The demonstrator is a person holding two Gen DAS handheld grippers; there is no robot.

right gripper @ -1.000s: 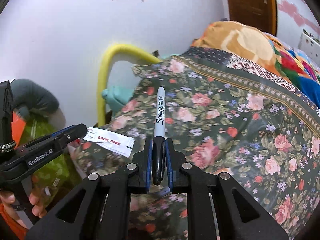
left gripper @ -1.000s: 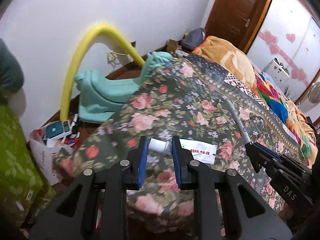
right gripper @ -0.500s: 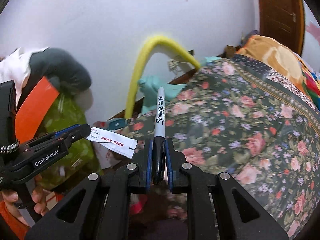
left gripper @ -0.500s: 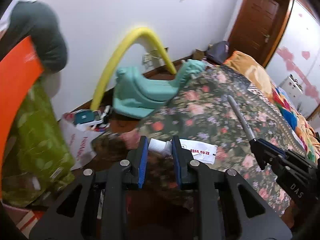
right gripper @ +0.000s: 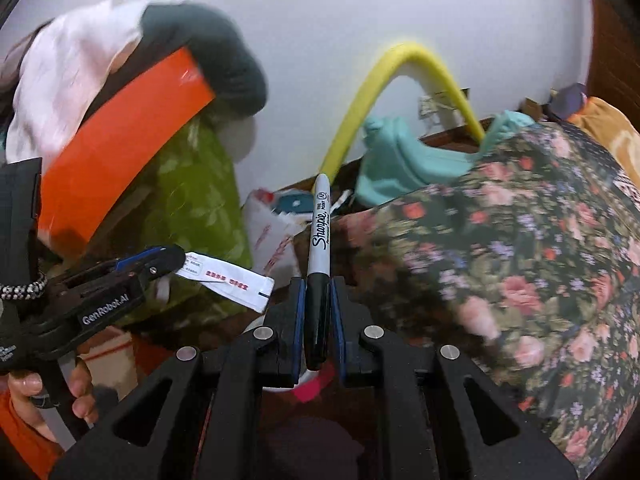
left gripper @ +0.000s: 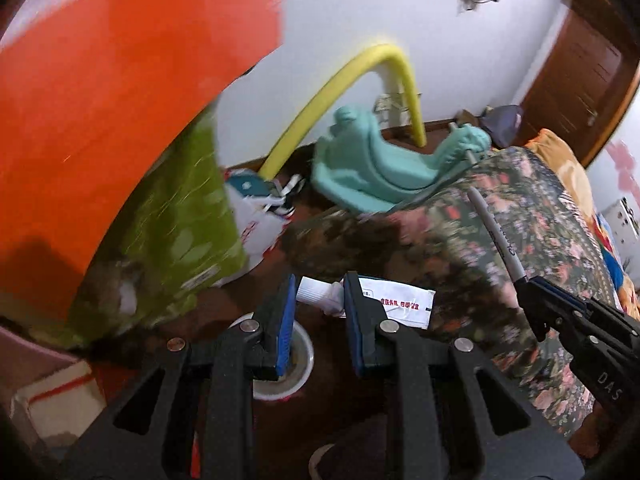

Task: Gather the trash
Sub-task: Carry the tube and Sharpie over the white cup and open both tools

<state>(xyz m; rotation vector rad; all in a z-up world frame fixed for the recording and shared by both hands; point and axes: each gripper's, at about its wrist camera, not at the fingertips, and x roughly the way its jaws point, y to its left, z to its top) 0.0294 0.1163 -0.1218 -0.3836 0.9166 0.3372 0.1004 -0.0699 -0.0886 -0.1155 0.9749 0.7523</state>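
Clamping a white ointment tube (left gripper: 362, 298) by its neck, the left gripper (left gripper: 320, 312) hangs over the dark floor beside the bed (left gripper: 520, 240); red print runs along the tube's flat crimped end. The right gripper (right gripper: 318, 320) is closed on a black-capped Sharpie marker (right gripper: 320, 240), grey barrel pointing forward and up. A hand (right gripper: 44, 392) grips the left tool's handle. Below the left gripper sits a white cup (left gripper: 298, 360), its contents unclear. A white plastic bag (left gripper: 256, 232) near the wall holds a teal box (left gripper: 250, 186).
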